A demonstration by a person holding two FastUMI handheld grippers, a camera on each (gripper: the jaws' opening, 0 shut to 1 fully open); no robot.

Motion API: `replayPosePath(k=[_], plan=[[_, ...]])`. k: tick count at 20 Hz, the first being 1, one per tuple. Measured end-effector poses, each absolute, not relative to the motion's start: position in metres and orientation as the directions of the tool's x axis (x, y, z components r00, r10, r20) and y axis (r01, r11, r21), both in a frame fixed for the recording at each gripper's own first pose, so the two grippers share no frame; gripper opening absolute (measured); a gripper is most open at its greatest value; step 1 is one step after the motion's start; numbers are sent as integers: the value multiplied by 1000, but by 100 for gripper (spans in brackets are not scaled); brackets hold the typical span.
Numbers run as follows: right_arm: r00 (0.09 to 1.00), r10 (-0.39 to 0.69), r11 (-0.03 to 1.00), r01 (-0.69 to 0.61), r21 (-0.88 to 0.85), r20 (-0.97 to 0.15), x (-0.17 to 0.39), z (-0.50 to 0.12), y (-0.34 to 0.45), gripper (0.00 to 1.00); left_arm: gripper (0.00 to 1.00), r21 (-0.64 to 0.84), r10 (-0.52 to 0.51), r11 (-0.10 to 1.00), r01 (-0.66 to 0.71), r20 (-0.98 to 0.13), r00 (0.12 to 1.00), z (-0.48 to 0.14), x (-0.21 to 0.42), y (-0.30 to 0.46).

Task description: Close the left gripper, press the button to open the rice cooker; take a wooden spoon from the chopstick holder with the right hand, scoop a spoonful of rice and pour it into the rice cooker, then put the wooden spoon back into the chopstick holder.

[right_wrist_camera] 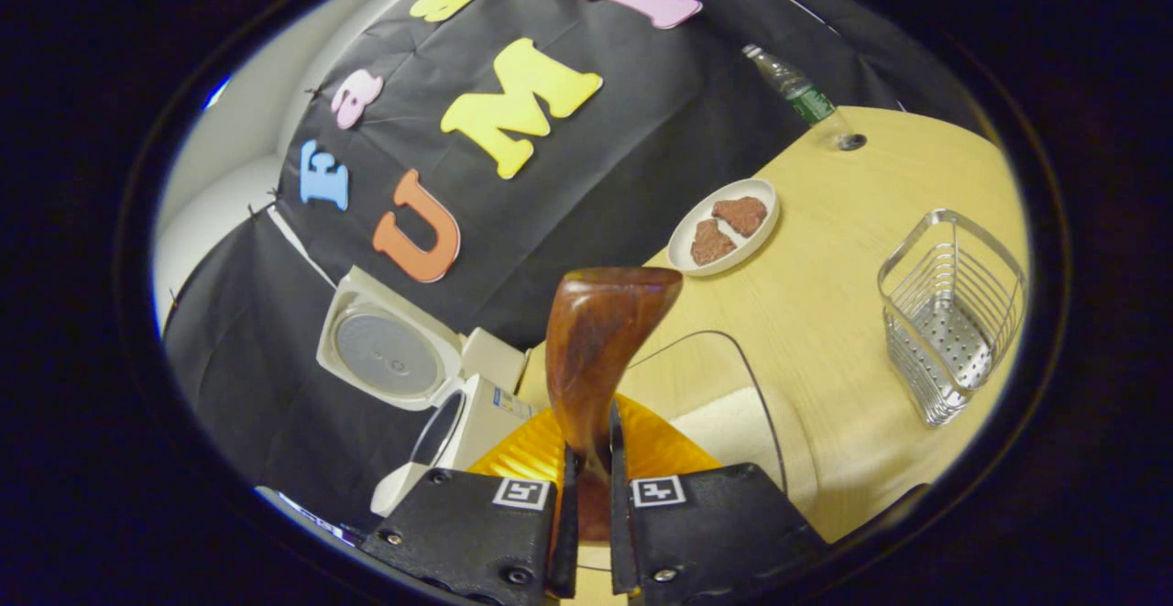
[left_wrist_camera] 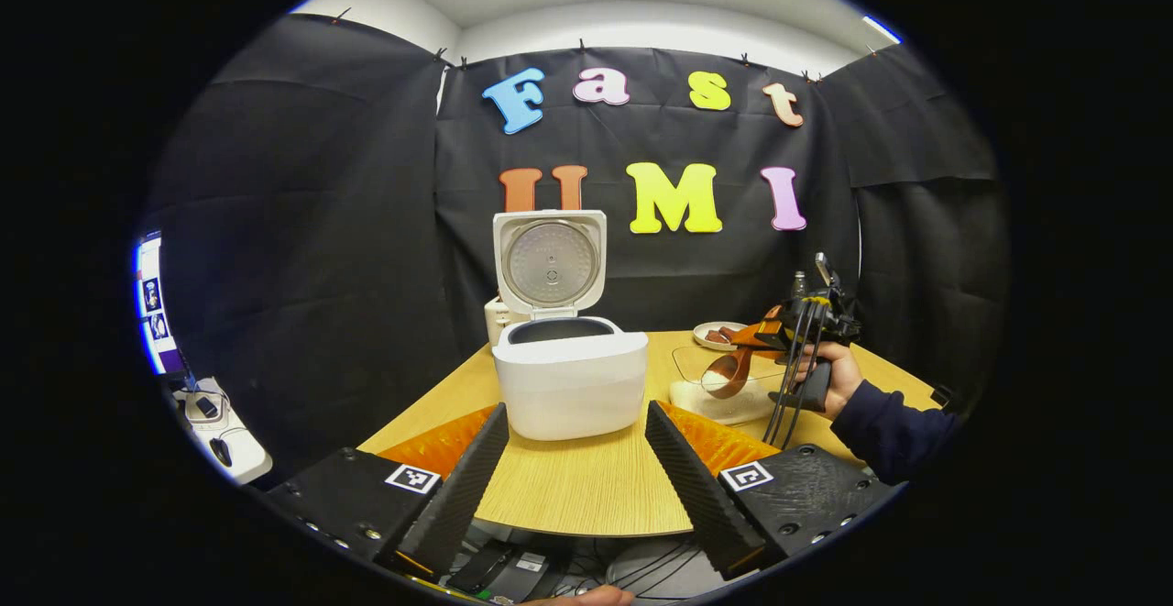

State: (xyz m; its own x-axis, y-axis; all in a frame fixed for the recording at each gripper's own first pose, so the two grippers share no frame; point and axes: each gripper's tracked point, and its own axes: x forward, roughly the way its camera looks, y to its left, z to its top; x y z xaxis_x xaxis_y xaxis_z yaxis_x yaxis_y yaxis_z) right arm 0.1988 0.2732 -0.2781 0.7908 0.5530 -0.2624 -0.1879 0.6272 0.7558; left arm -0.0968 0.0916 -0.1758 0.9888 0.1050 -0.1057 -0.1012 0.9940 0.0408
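While the left hand-held gripper (left_wrist_camera: 575,446) gapes, the right hand-held gripper (right_wrist_camera: 587,478) clamps the wooden spoon (right_wrist_camera: 600,340).

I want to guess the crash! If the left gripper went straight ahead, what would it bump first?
Probably the rice cooker: it stands on the table straight ahead between the left gripper's open jaws.

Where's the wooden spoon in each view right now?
Left gripper view: the wooden spoon is at right of centre, held over the clear container, right of the rice cooker.
Right gripper view: centre bottom, rising from between the right hand-held gripper fingers.
Shared landmark: the rice cooker's open lid, at lower left in the right gripper view.
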Motion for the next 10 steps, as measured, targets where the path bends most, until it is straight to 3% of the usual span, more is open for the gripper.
replayPosePath(k=[6, 10], plan=[[789, 581, 339, -15, 941, -197, 200, -261, 248, 13, 95, 58, 80, 996, -75, -88, 993, -170, -99, 82], [787, 611, 146, -9, 989, -83, 196, -229, 241, 13, 95, 45, 57, 998, -53, -89, 994, -171, -102, 81]])
